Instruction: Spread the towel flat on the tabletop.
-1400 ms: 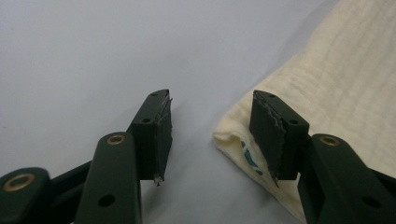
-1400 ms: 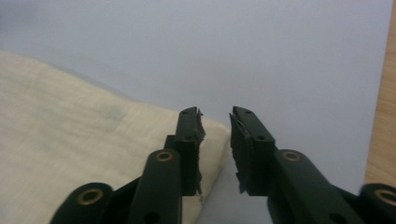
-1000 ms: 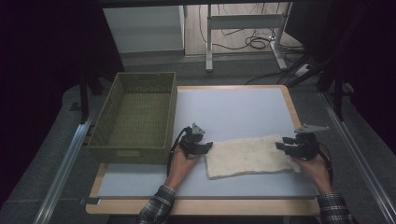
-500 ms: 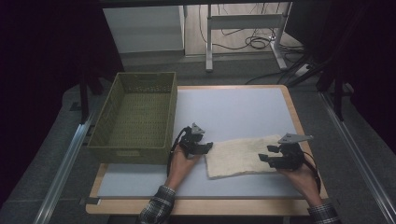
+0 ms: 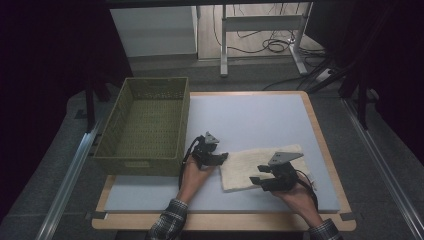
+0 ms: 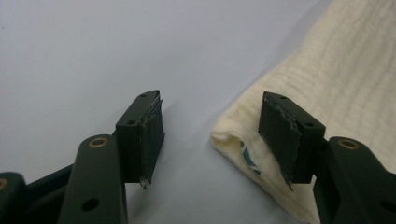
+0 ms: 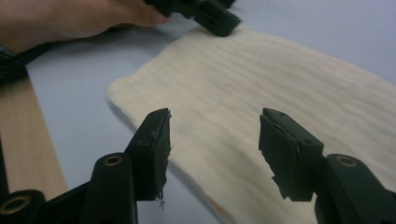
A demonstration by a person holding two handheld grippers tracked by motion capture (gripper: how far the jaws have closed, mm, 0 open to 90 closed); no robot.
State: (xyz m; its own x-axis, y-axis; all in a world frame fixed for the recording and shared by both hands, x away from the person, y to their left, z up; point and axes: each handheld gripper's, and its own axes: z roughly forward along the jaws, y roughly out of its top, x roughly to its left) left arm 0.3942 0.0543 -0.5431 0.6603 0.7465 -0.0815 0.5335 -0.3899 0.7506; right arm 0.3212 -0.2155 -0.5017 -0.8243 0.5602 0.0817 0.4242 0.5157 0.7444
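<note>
A cream folded cloth [image 5: 260, 162] lies flat on the pale mat [image 5: 250, 115], toward its front. My left gripper [image 5: 223, 157] rests at the cloth's left far corner. In the left gripper view that gripper [image 6: 212, 112] is open, its jaws having just been opening; the cloth [image 6: 336, 88] corner, with a blue mark in the fold, lies loose by the right-hand jaw. My right gripper [image 5: 256, 175] hovers over the cloth's front edge, pointing left. In the right gripper view it [image 7: 215, 121] stands open above the cloth [image 7: 261, 79], its jaws lately opened wider, nothing pinched.
A green woven basket [image 5: 140, 165] with nothing inside stands at the mat's left side. A wooden table border [image 5: 220, 220] frames the mat, seen also as a wood strip [image 7: 28, 149]. The other hand [image 7: 70, 18] and left gripper [image 7: 205, 14] lie across the cloth's far end.
My right gripper has slid left from the cloth's right end to over its front edge. The left gripper and the cloth have stayed where they were.
</note>
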